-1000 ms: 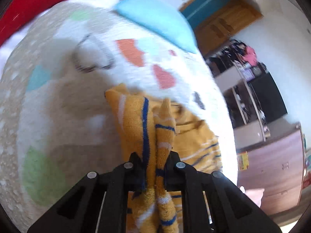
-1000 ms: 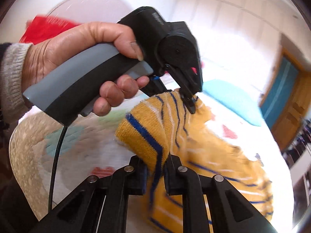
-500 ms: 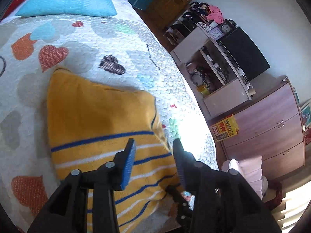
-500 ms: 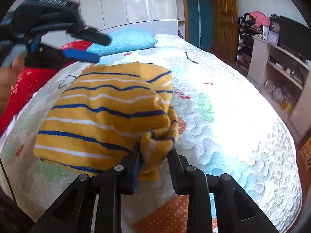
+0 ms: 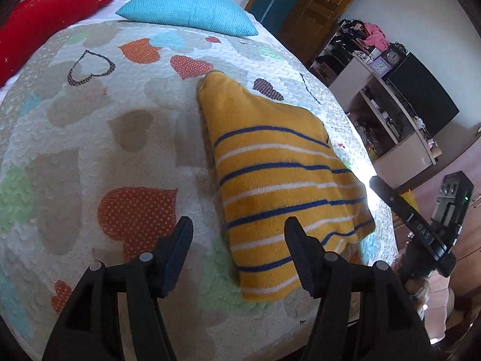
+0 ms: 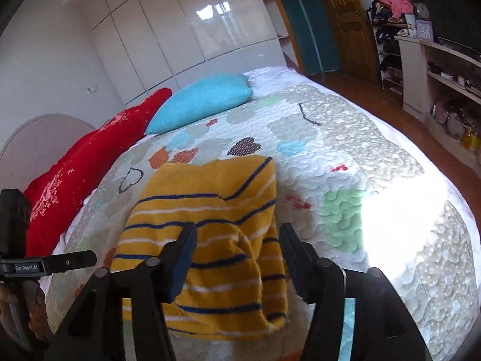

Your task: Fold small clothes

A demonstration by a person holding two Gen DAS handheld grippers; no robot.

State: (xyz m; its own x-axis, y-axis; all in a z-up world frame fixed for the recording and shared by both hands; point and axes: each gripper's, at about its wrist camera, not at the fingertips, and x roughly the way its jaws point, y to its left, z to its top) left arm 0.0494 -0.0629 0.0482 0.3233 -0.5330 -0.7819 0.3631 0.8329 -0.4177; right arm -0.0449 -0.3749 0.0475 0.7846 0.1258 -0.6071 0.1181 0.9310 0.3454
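1. The sweater (image 5: 279, 180), yellow with blue and white stripes, lies folded on the bed (image 5: 90, 138), near the edge closest to the cameras, well apart from the blue pillow (image 5: 189, 10) and the red pillow (image 5: 54, 15).
2. The left claw (image 5: 239, 240) is spread wide and holds nothing; it hovers above the sweater's near end.
3. The right claw (image 6: 237, 246) is also wide and empty, just over a rumpled lump (image 6: 240, 258) of knit on top of the fold.
4. Risk: that lump looks loose, so the fold may spring open or sit uneven unless it is pressed flat or tucked.
5. Risk: a pinch taken from here could catch only the top layer and drag the stack apart.
6. Risk: the sweater lies close to the bed's edge, so a pull toward the person could slide it off.
7. The two claws work close together, so they might collide.
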